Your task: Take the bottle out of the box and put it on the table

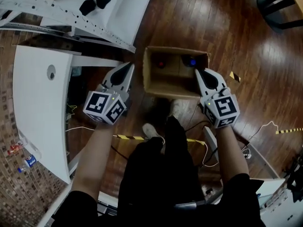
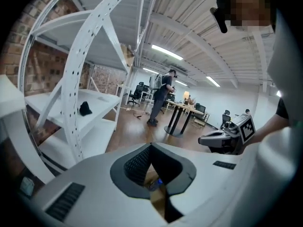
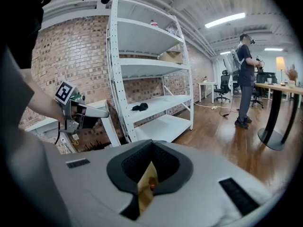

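Dark wooden floor with an open cardboard box [image 1: 165, 82] on it: we are at the approach, and nothing is lifted yet.

Inside the box stand a red-capped bottle [image 1: 161, 64] and a blue-capped bottle [image 1: 191, 61], the blue one nearer the box's right wall; we cannot tell which one the task means. Our left gripper [image 1: 130, 66] hangs just outside the box's left wall and our right gripper [image 1: 198, 71] over its right side, close to the blue cap. Both have their jaws pressed together with nothing between them. The white table [image 1: 38, 103] lies well to the left of the box. We judge that the next move calls for parting one gripper's jaws, lowering them around a bottle's neck, then closing and lifting clear of the walls.
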`<state>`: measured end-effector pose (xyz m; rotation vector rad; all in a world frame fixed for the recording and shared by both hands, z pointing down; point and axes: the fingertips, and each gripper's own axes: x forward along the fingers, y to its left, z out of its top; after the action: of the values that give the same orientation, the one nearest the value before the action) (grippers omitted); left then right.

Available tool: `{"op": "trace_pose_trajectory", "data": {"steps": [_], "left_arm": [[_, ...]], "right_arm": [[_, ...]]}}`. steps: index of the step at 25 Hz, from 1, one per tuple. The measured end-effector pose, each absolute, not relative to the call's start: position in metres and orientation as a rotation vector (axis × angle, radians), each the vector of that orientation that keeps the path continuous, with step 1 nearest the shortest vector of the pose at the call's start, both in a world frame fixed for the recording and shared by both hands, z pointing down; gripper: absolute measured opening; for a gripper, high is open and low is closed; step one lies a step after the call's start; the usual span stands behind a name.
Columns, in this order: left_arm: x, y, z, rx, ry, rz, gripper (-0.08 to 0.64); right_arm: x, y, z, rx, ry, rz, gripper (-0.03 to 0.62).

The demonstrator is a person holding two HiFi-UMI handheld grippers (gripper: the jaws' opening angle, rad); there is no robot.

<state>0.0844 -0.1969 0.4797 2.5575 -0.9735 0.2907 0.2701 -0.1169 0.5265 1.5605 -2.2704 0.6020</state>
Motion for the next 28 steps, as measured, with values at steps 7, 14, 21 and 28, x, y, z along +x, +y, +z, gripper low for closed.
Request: {"op": "trace_pose_trajectory", "data": {"steps": [7, 14, 21, 28], "left_arm": [[0.058, -0.199, 0.621, 2.501, -1.008, 0.336, 0.003], [0.058, -0.228, 0.773, 2.568, -1.022, 0.406, 0.02], [0.056, -0.235, 0.837, 2.542, -1.084, 0.398, 0.02], [0.048, -0.214, 0.875, 2.392, -1.012, 0.49, 0.067]], "right_arm": [[0.248, -0.126, 0.65, 1.554, -2.262, 0.6, 0.003], [0.233, -0.157, 0.802, 1.517, -2.307, 0.547, 0.003], [0.224, -0.163, 0.84, 1.497, -2.357, 0.401, 0.003], [0.177, -0.167, 0.874, 1.228, -2.356, 0.401, 0.003]]}}
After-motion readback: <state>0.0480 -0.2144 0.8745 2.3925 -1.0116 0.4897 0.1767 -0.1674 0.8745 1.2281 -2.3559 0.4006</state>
